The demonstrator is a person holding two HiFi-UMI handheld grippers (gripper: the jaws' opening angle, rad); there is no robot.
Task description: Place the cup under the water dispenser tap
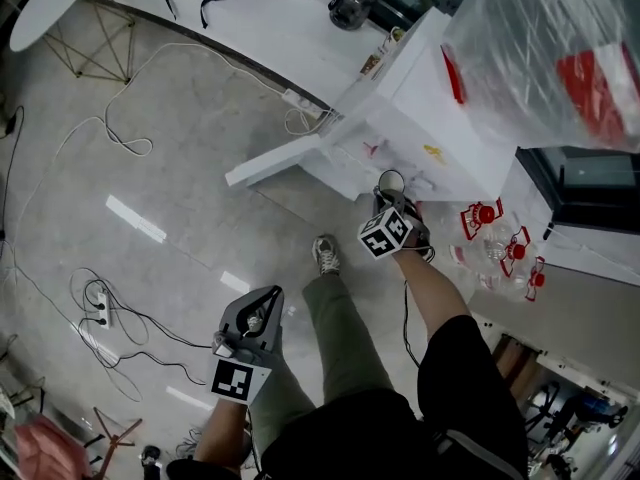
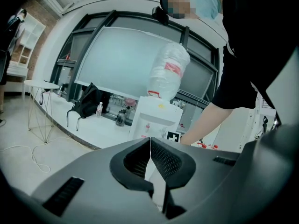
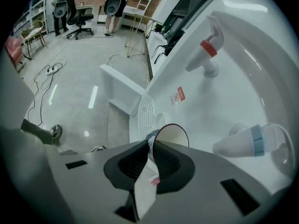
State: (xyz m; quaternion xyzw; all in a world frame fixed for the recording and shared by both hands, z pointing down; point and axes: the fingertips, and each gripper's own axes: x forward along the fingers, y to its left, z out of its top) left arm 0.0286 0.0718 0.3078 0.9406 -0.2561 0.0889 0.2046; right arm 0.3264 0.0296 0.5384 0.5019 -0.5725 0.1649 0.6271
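Nearest: left gripper (image 2: 150, 146), fingers clenched tip to tip, nothing between them, held low beside person's leg (image 1: 345, 338), well apart from dispenser (image 3: 233, 92).

Right gripper (image 3: 150, 147): fingers grasping paper cup (image 3: 172, 135), pinching its side wall. Cup mouth just past fingertips, turned toward camera, only pale inner wall showing.

Past fingertips, slightly left: white drip grille (image 3: 148, 110). Blue tap (image 3: 252, 141) near, right of fingertips. Cannot tell whether cup sits directly under it. Red tap (image 3: 209, 48) farther off.

Farthest: big bottle (image 1: 545, 53) on dispenser top, wrapped in clear plastic, red label, fill level unreadable.
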